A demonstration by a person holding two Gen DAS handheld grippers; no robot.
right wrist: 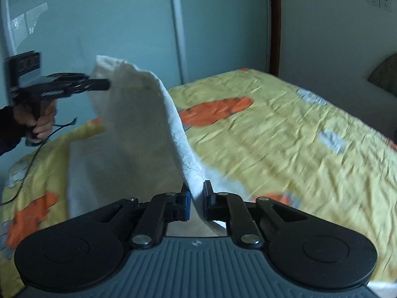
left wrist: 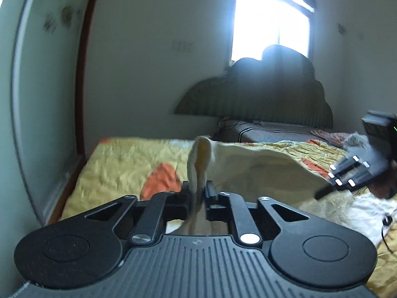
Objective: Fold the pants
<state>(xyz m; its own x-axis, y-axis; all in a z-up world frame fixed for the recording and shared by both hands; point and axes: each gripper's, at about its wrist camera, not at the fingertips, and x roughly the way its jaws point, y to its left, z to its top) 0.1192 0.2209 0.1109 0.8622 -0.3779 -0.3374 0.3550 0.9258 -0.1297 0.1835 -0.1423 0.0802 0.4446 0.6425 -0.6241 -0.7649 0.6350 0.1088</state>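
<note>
no legible writing; pants point(right wrist: 139, 124) pinched, both grippers

the soft cream-white pants point(right wrist: 139, 134) are lifted up off the yellow bed point(right wrist: 285, 136), stretched and hanging down near its front edge.

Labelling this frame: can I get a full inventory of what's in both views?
pants: 1, cream-white, lifted above the bed, held at two edges
bedspread: 1, yellow with orange patches, covering the bed
headboard: 1, dark green, against the far wall
window: 1, bright, above the headboard
wardrobe doors: pale blue-green, beside the bed
wall sockets: 2, white, on the wall
left gripper: black, fabric between its fingers
right gripper: black, shut on the fabric edge
hand: 1, on the left gripper's handle
</note>
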